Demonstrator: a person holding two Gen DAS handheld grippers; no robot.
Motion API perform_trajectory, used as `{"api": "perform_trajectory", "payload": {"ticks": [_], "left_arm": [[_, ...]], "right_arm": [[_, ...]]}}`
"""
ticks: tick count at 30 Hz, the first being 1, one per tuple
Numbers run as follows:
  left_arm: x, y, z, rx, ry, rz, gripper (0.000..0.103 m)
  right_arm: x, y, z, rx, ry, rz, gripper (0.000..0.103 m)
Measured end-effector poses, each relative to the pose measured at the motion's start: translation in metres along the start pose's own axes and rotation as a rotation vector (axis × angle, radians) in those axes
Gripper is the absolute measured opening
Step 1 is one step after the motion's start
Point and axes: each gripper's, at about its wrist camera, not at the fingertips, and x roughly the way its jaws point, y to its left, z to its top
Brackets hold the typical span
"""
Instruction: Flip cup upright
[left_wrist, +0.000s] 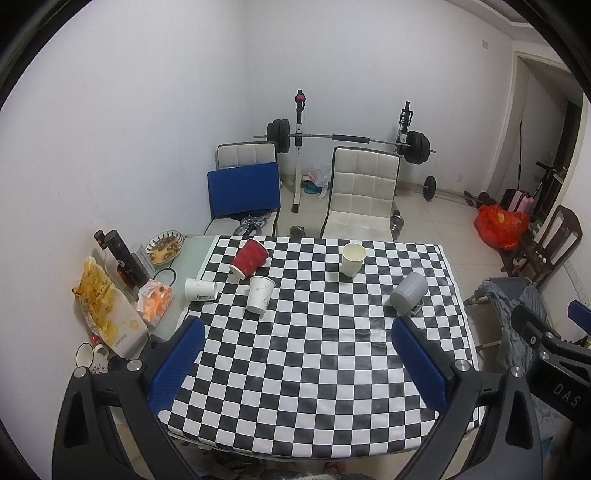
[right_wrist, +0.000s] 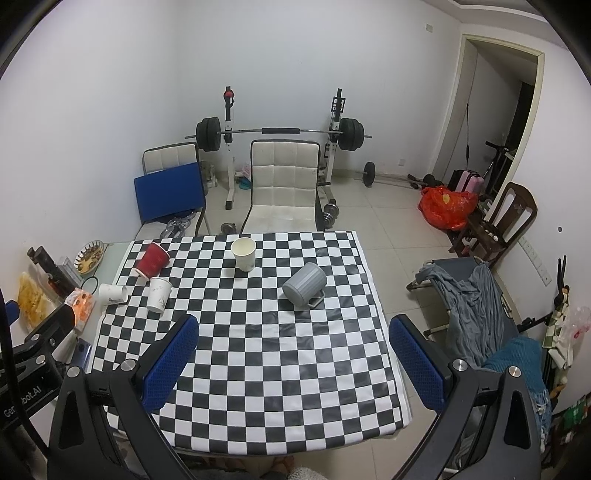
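On the checkered tablecloth (left_wrist: 314, 350) a grey ribbed mug (left_wrist: 409, 293) lies on its side, as do a red cup (left_wrist: 250, 257) and two white paper cups (left_wrist: 260, 294) (left_wrist: 200, 290). A cream paper cup (left_wrist: 353, 259) stands upright. The same cups show in the right wrist view: grey mug (right_wrist: 304, 284), red cup (right_wrist: 152, 259), white cups (right_wrist: 159, 294) (right_wrist: 112, 294), upright cup (right_wrist: 244, 253). My left gripper (left_wrist: 297, 363) is open and empty above the near table. My right gripper (right_wrist: 293, 363) is open and empty too, well short of the cups.
Snack bags (left_wrist: 105, 317), dark bottles (left_wrist: 123, 258) and a bowl (left_wrist: 165, 246) crowd the table's left side. White chairs (left_wrist: 360, 195) and a barbell rack (left_wrist: 347, 138) stand behind the table. A cot with grey cloth (right_wrist: 469, 299) is at the right.
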Motion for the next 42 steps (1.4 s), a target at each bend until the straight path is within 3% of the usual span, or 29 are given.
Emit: {"api": "perform_trajectory", "payload": {"ticks": [42], "left_arm": [[-0.003, -0.003, 0.013, -0.013, -0.015, -0.004, 0.103]], "right_arm": [[-0.003, 0.001, 0.000, 0.000, -0.006, 0.001, 0.103]]}}
